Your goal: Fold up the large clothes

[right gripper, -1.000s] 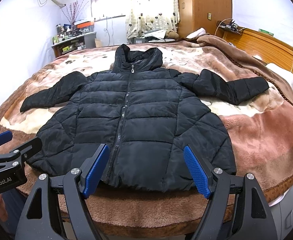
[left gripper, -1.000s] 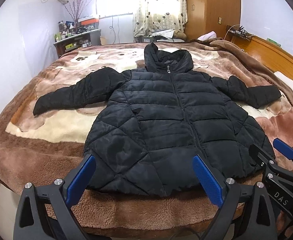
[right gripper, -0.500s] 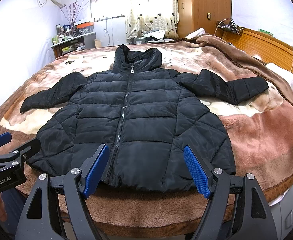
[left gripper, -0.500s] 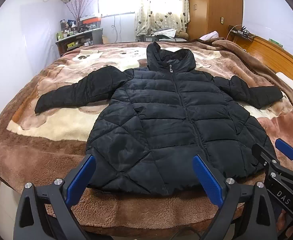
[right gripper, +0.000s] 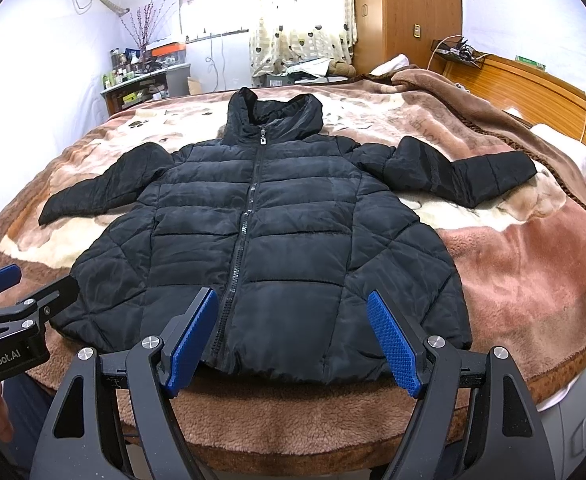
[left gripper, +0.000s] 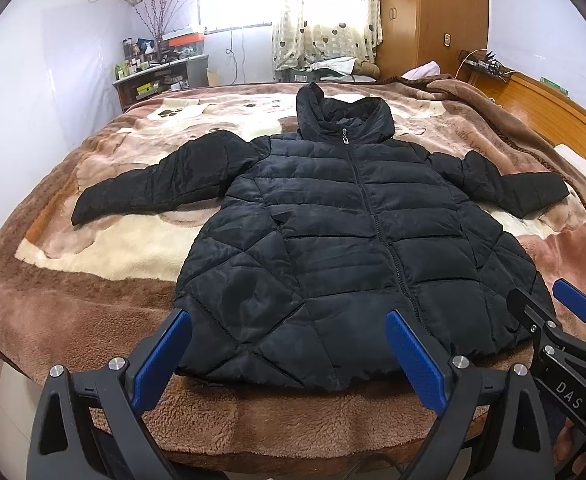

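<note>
Jacket (left gripper: pixel 333 240) flat on the blanket (left gripper: pixel 93 300), front up, zipped, both sleeves out to the sides, hood (left gripper: pixel 345 120) toward the far end, hem right at the near edge of the bed. Barely anything different from a second ago: left view nudged a touch closer and lower on the hem, right view basically identical, coat not moved at all. So no fold started yet, just lining up. Left gripper (left gripper: pixel 289 360) hovering off the hem's left half, jaws wide, nothing in them. Right gripper (right gripper: pixel 293 338) same deal near the zipper (right gripper: pixel 245 224) bottom, jaws wide and empty. Probably sleeves first, or a grab at the hem corners, hard to call.
</note>
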Tool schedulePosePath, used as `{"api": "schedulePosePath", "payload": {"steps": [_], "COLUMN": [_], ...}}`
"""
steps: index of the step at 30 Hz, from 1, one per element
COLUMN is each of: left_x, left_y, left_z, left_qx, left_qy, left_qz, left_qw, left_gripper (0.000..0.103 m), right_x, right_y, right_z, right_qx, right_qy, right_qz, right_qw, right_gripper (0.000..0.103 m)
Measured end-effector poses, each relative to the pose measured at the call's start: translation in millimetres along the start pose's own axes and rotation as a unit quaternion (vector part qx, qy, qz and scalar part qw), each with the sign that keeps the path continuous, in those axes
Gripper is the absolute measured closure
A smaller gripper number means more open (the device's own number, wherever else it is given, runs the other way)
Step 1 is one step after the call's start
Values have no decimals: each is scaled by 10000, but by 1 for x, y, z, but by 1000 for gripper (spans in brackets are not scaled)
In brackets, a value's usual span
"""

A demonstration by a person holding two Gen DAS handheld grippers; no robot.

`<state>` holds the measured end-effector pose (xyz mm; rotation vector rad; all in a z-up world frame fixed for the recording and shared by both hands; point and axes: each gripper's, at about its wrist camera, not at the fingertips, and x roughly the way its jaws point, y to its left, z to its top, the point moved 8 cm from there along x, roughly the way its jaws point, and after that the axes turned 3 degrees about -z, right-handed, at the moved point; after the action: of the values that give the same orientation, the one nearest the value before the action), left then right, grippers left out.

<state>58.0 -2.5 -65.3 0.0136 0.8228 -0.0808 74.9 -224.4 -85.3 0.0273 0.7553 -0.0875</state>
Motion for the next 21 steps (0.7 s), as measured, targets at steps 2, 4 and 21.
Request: {"api": "schedulePosePath", "payload": {"steps": [2,4,21], "left_x": [0,1,29], "left_y": [0,1,45], "left_z": [0,-1,31], "left_qx": [-2,-8,-345], "left_qy": [-12,-2,55], "left_qz": [3,10,89], "left_qw": [10000,10000,9994], "left_gripper": [5,5,5], "right_x": [0,1,26], "right_y": [0,0,11], "right_z": [0,0,13], "right_qx": [-1,-2,-128], "right_qy": [-5,5,100], "right_qz": [0,-8,-34], "right_qw": [10000,10000,9999], "right_gripper": [26,26,26]}}
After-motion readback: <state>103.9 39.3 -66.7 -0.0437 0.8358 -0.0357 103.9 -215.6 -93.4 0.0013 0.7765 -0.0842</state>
